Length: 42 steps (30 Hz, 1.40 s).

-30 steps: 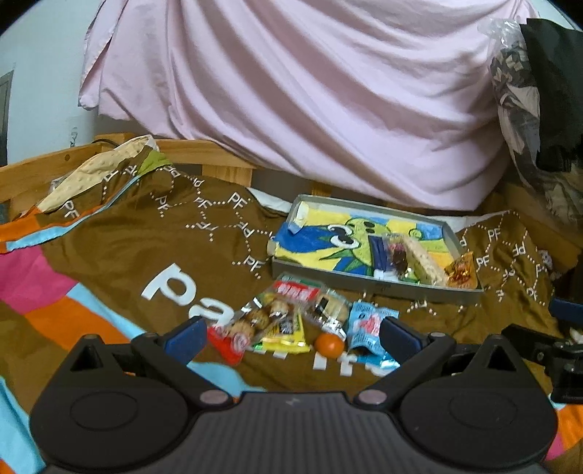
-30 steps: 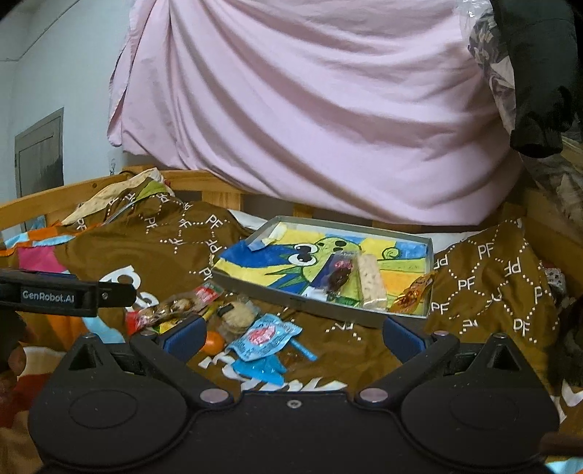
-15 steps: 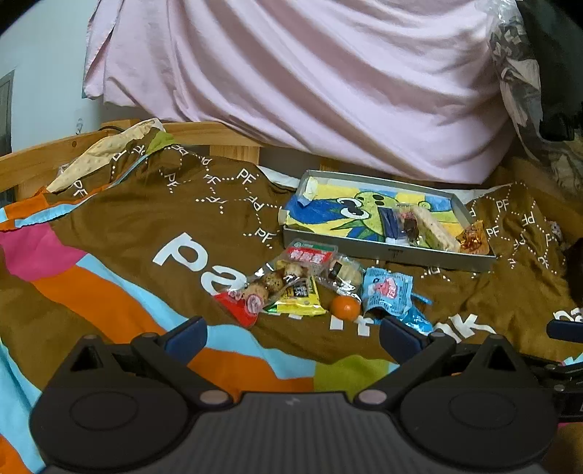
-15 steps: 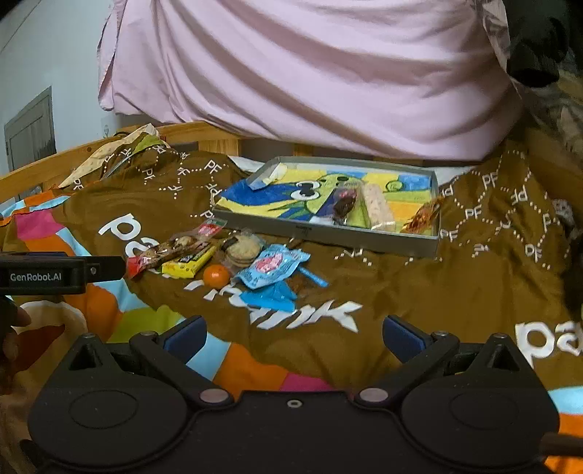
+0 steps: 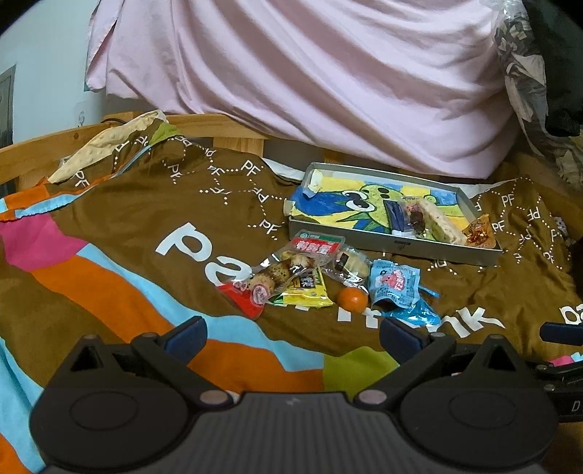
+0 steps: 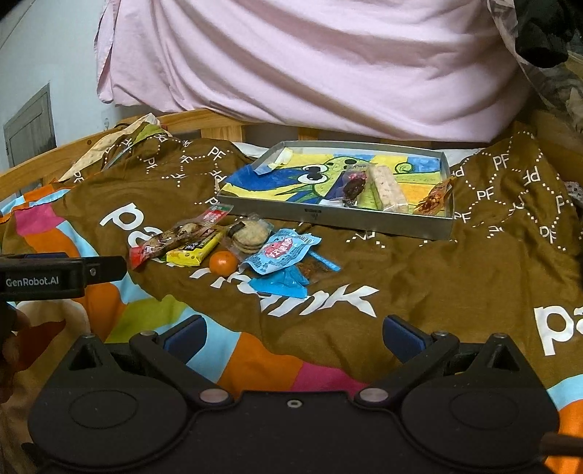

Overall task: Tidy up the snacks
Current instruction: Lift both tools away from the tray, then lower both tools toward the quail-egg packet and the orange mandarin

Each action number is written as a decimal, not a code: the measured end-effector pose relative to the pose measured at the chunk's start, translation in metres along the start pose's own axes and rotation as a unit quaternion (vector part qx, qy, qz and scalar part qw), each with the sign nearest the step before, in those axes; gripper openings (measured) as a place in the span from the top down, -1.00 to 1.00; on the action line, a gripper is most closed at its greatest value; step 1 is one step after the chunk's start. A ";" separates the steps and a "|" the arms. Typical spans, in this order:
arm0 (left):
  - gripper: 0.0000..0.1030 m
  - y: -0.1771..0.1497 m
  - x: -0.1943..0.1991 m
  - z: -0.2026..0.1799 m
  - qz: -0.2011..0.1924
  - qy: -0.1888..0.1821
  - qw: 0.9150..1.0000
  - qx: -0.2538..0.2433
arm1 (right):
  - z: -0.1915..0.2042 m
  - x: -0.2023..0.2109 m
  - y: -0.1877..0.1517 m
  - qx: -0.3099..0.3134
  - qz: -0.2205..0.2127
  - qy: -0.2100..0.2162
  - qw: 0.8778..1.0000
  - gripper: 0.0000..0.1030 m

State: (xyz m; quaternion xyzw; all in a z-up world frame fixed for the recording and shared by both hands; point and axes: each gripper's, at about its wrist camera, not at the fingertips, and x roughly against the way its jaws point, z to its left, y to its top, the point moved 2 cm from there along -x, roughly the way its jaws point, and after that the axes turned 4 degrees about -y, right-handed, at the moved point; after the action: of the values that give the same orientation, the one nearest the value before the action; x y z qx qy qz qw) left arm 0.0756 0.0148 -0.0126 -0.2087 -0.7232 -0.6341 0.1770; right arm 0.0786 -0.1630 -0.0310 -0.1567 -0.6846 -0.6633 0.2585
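Note:
A grey tray with a cartoon lining holds a few wrapped snacks at its right end. In front of it on the brown blanket lie loose snacks: a red-tipped clear packet, a yellow bar, a cookie pack, an orange ball and blue packets. My left gripper is open and empty, short of the pile. My right gripper is open and empty, nearer than the blue packets.
A pink sheet hangs behind the tray. A wooden bed rail runs along the back left. The left gripper's body shows at the left edge of the right wrist view. Dark clothing hangs at the upper right.
Both grippers have drawn back from the snacks, so more blanket lies between the fingers and the pile. Both stay open and empty. The snacks have not moved.

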 end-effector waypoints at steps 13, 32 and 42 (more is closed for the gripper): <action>-0.99 0.002 -0.002 0.013 -0.019 0.001 1.000 0.014 | 0.009 -0.012 0.004 0.008 0.002 0.000 1.000 -0.99; -0.99 0.010 -0.033 0.024 -0.019 0.001 1.000 0.003 | 0.012 -0.038 0.007 0.024 0.002 0.026 0.999 -0.99; -0.99 0.042 -0.086 0.044 0.014 -0.048 0.997 -0.054 | 0.022 -0.058 0.023 0.056 0.001 0.073 0.996 -0.99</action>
State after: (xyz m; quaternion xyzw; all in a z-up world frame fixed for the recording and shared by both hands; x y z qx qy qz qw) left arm 0.1718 0.0568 -0.0277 -0.2584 -0.6922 -0.6592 0.1395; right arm 0.1361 -0.1324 -0.0443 -0.0942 -0.7001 -0.6330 0.3166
